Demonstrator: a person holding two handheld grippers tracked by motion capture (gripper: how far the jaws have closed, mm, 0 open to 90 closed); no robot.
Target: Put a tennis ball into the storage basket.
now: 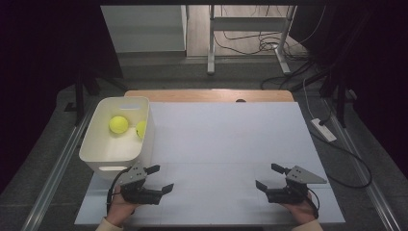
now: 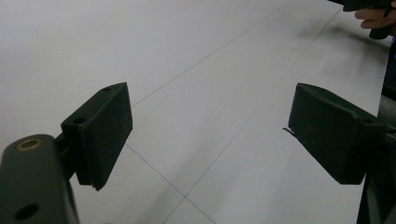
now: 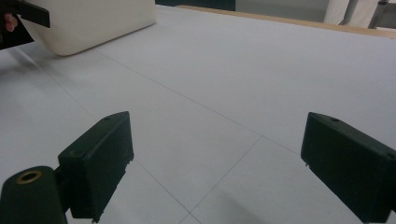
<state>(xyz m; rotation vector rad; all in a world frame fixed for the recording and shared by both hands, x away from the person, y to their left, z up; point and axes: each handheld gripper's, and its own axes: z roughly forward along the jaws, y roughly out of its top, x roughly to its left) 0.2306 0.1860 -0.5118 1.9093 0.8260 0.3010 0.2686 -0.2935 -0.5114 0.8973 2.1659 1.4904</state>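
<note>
Two yellow tennis balls [image 1: 118, 124] lie in a white plastic bin [image 1: 96, 144] at the table's left side; the second ball [image 1: 141, 129] rests against the bin's right wall. My left gripper [image 1: 160, 179] sits low over the white tabletop [image 1: 226, 139] just in front of the bin, jaws apart with nothing between them. Its own view [image 2: 210, 135] has bare table between the black pads. My right gripper [image 1: 270, 176] rests at the near right, also open and empty, as its own view [image 3: 215, 163] confirms.
The bin's rounded corner [image 3: 88, 23] appears at the far left in the right gripper view. A wooden strip [image 1: 209, 95] edges the table's far side. Beyond it stand a desk frame [image 1: 250, 38] and loose cables [image 1: 269, 45] on the floor. A power strip [image 1: 323, 130] lies to the right.
</note>
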